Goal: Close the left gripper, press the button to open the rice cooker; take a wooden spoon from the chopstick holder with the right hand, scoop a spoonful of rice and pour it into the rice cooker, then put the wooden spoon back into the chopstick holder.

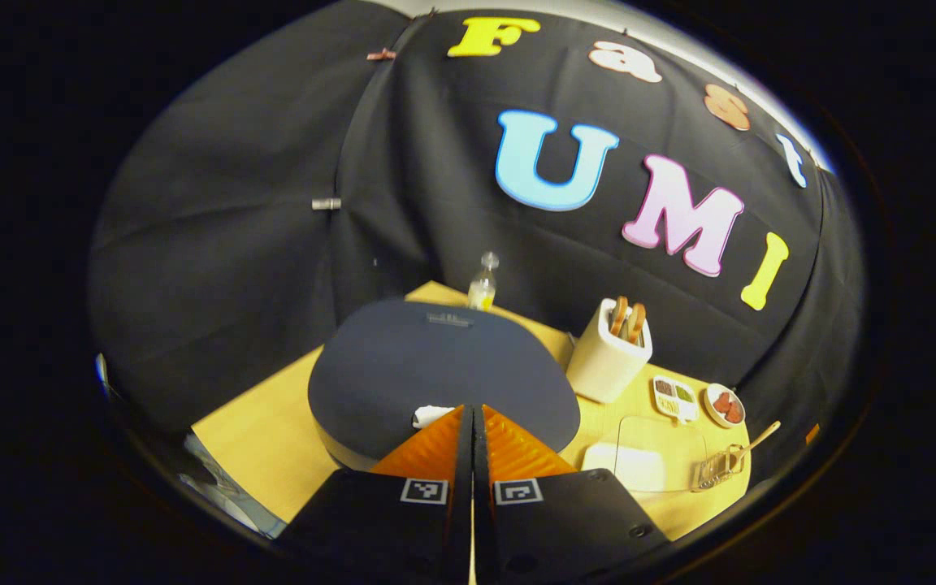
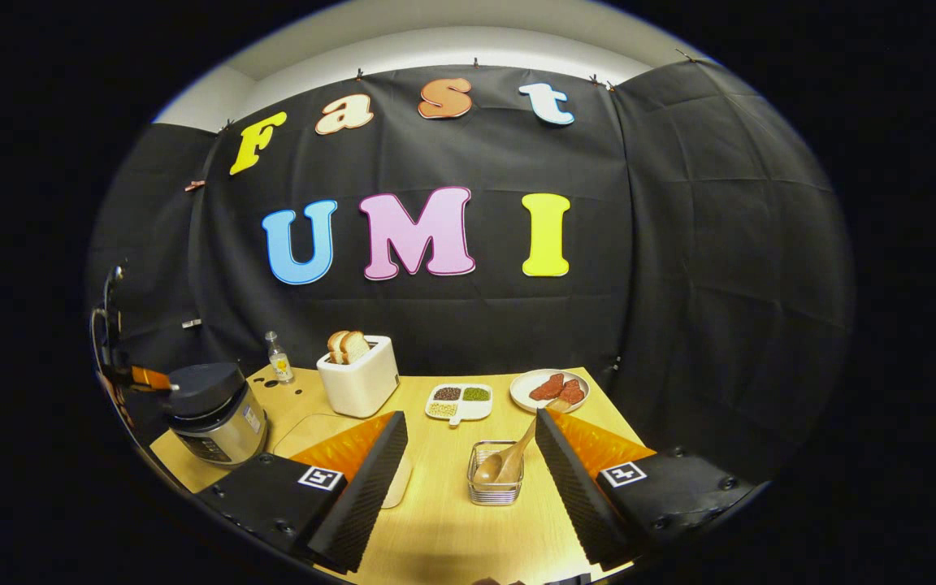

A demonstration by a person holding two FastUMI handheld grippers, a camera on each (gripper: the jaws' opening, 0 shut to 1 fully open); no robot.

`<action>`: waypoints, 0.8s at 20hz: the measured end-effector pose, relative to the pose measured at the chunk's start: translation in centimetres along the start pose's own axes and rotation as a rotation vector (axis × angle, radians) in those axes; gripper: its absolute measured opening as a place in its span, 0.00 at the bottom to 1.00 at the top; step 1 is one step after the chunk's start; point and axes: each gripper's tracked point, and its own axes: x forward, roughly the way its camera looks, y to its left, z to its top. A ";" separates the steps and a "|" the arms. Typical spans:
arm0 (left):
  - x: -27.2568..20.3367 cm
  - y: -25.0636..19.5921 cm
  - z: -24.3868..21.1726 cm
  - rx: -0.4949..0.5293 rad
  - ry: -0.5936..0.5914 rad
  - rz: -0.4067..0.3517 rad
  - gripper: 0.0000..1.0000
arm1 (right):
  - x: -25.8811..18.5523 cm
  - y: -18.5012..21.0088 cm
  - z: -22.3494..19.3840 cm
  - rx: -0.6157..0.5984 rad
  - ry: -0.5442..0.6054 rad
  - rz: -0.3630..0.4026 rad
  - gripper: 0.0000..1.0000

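Left gripper [image 1: 472,422] fingers pressed together, holding nothing, tips just over the front edge of the rice cooker [image 1: 435,366] lid, lid still down. Judgement: push straight down on the button [image 1: 432,415] beside the tips. Right gripper [image 2: 468,439] spread wide, empty; wooden spoon [image 2: 504,457] in wire holder [image 2: 495,486] between its fingers, untouched.

Toaster [image 2: 360,380] holding bread [image 2: 348,344]; bottle [image 2: 277,358] beside; round plate [image 2: 549,390] far right.
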 end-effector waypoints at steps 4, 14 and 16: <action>-3.9 -2.1 7.3 -0.029 -0.227 0.018 0.08 | 2.0 -2.0 -0.5 -0.004 0.004 -0.002 0.99; -8.7 -4.9 3.2 0.054 -0.215 0.078 0.85 | 7.2 -5.6 -4.3 0.059 0.114 -0.006 0.99; -9.5 -4.2 2.5 0.079 -0.215 0.117 0.96 | 7.9 -5.6 -4.9 0.100 0.137 0.009 0.99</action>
